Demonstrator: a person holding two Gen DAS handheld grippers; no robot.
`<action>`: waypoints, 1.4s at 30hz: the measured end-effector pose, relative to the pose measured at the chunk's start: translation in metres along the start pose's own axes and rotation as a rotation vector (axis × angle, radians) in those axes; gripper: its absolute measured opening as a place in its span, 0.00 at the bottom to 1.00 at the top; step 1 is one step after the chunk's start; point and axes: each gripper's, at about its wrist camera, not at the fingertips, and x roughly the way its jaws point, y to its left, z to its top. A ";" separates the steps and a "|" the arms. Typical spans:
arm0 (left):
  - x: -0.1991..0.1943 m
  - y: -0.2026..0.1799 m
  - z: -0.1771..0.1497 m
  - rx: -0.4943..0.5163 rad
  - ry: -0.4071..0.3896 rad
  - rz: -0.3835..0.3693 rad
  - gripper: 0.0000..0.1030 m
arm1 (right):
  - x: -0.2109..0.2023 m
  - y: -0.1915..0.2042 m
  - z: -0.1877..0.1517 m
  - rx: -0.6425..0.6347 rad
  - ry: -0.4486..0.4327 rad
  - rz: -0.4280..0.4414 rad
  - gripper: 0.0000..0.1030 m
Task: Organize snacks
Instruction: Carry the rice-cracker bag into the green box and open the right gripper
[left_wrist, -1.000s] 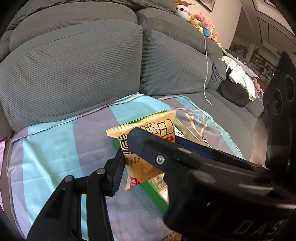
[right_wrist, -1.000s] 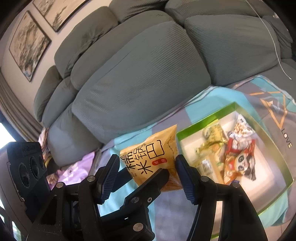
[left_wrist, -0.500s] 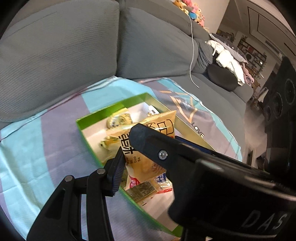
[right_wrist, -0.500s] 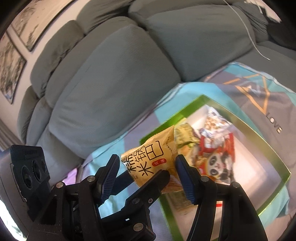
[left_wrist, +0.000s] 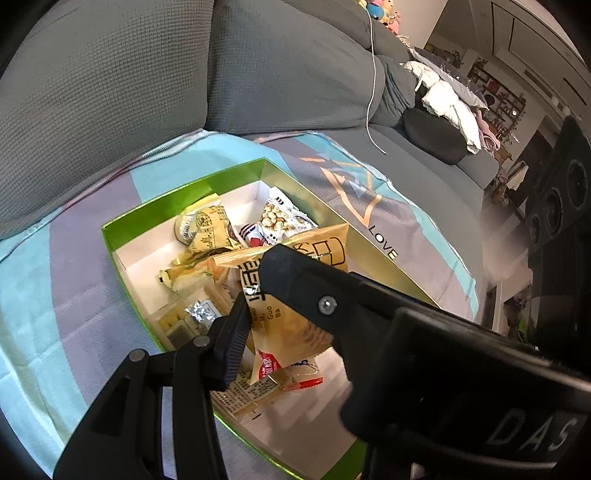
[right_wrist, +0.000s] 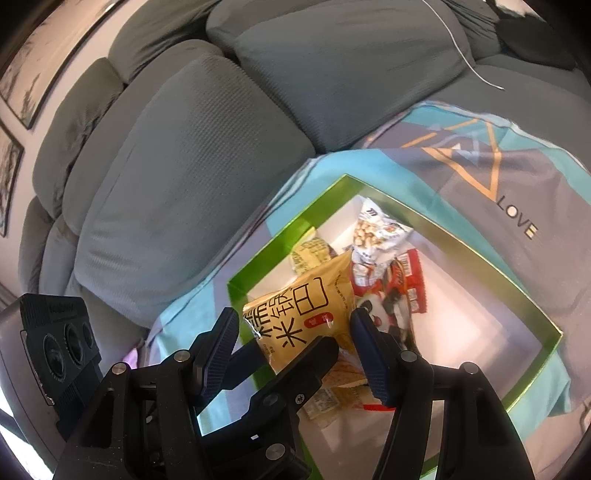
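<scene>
Snack packaging fills the near half of the shallow green-rimmed cardboard box with a white floor (left_wrist: 122, 227) on the striped blanket (left_wrist: 44, 280), so the orange crinkly rice-cracker packet (left_wrist: 280, 325) hangs above that heap, pinched by the left gripper (left_wrist: 258, 295), whose narrow jaws press its lower half. From the right wrist view, the right gripper (right_wrist: 291, 334) stands half spread either side of the same packet (right_wrist: 303, 314); whether its pads touch it I cannot tell. My guess is the packet is held upright to drop cleanly inside. Bare white floor lies toward the box's far right side, and the grey sofa cushions (right_wrist: 184, 166) rise close behind the rim.
</scene>
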 end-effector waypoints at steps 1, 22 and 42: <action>0.001 0.000 -0.001 -0.003 0.003 0.000 0.42 | 0.001 -0.002 0.000 0.004 0.002 -0.001 0.64; 0.022 0.005 -0.009 -0.062 0.074 0.004 0.44 | 0.020 -0.022 -0.002 0.065 0.072 -0.057 0.64; 0.016 0.004 -0.008 -0.034 0.073 0.052 0.78 | 0.014 -0.023 0.000 0.031 0.027 -0.125 0.71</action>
